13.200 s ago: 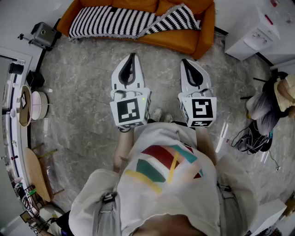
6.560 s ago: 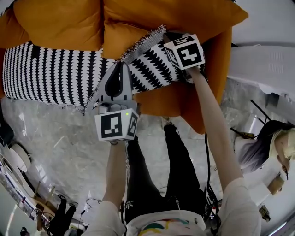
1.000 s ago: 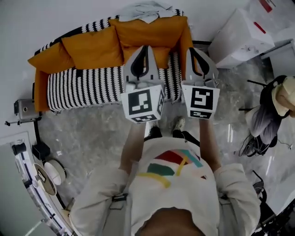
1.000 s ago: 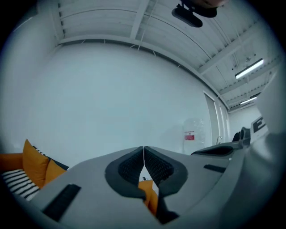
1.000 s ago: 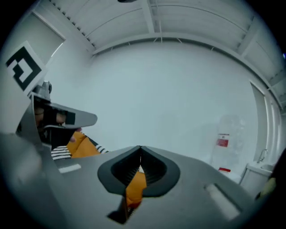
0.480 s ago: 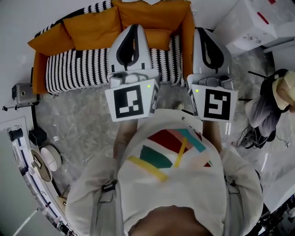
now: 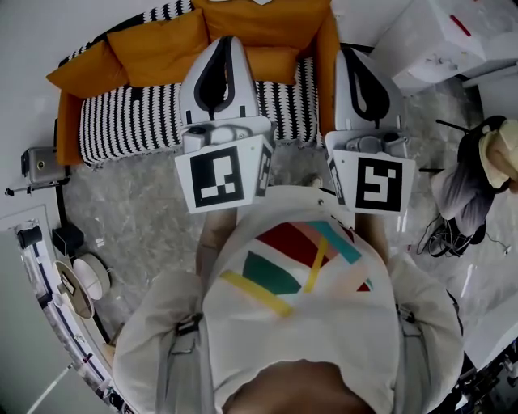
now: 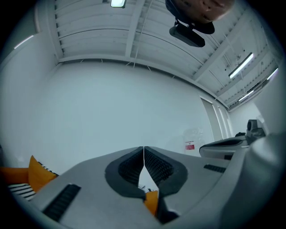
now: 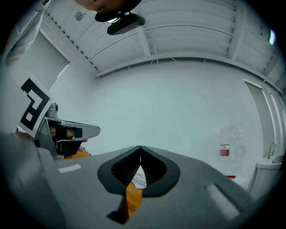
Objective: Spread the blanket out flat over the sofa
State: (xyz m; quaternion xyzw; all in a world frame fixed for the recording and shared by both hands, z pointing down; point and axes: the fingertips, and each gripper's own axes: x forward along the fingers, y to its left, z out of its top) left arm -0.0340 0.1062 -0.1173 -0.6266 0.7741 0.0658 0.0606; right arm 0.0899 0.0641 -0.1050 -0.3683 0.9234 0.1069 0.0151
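Head view: blanket (image 7: pixel 129 121) lies flat along the sofa (image 7: pixel 275 20) seat, left hand-held gripper (image 7: pixel 220 39) and right hand-held gripper (image 7: pixel 354 52) both pinched together, empty, well clear; spreading looks finished, right end partly hidden, so check it next.

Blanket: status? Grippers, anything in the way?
Left gripper shut, empty. Right gripper shut, empty. Both raised, off the blanket. Blanket spread along sofa seat; nothing seen in the way.
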